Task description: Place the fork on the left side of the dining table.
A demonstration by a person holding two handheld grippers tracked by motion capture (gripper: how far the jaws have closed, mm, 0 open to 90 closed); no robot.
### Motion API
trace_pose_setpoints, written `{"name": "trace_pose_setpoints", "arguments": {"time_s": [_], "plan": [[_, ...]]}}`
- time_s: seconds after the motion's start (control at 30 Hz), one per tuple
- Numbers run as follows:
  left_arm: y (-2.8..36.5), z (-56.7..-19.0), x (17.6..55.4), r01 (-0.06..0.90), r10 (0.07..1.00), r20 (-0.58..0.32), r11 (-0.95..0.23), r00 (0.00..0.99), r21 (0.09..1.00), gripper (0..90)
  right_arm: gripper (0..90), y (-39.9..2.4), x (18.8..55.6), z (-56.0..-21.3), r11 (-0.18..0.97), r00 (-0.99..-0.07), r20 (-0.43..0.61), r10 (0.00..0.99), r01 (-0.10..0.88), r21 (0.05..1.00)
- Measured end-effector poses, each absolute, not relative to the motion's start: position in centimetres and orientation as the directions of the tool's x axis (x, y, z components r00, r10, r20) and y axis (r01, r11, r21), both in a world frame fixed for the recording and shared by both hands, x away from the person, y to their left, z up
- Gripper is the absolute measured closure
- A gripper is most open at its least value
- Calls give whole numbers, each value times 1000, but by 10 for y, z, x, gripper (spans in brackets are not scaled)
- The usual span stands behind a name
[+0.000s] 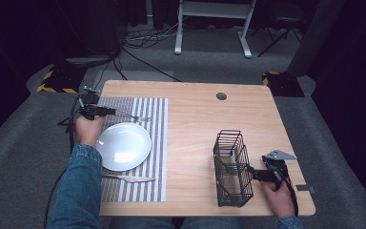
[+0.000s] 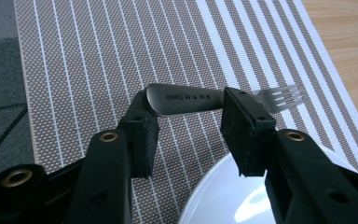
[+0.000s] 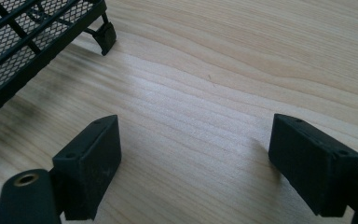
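A silver fork point(image 2: 186, 99) lies across the striped placemat point(image 2: 98, 56), tines to the right in the left gripper view. My left gripper point(image 2: 191, 116) is open, its jaws standing either side of the fork's handle; the right pad hides part of it. From above, the left gripper point(image 1: 106, 111) is at the mat's far left, with the fork point(image 1: 134, 116) reaching out from its tips. My right gripper point(image 1: 250, 174) is open low over bare wood, just right of a black wire basket point(image 1: 232, 167). Nothing sits between the right gripper's point(image 3: 196, 154) pads.
A white plate point(image 1: 123, 146) rests on the placemat point(image 1: 147, 143), close below the left gripper. A knife point(image 1: 128, 178) lies on the mat near the table's front edge. The basket's corner foot point(image 3: 105, 37) stands close to the right gripper. A cable hole point(image 1: 221, 96) is at the back.
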State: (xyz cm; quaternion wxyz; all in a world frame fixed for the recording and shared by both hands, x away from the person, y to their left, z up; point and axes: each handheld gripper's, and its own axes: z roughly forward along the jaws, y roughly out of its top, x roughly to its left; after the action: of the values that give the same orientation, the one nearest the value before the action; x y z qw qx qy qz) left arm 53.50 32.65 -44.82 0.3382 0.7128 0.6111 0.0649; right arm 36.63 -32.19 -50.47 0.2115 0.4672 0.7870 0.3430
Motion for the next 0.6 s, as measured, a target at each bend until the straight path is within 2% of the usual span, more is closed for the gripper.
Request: {"name": "trace_pose_setpoints", "arguments": {"time_s": [0.6], "plan": [[333,-461,534,845,915,-340,-3,217,534,556,169,-322,366,-505,328,-474,-13,880,590,738]]}}
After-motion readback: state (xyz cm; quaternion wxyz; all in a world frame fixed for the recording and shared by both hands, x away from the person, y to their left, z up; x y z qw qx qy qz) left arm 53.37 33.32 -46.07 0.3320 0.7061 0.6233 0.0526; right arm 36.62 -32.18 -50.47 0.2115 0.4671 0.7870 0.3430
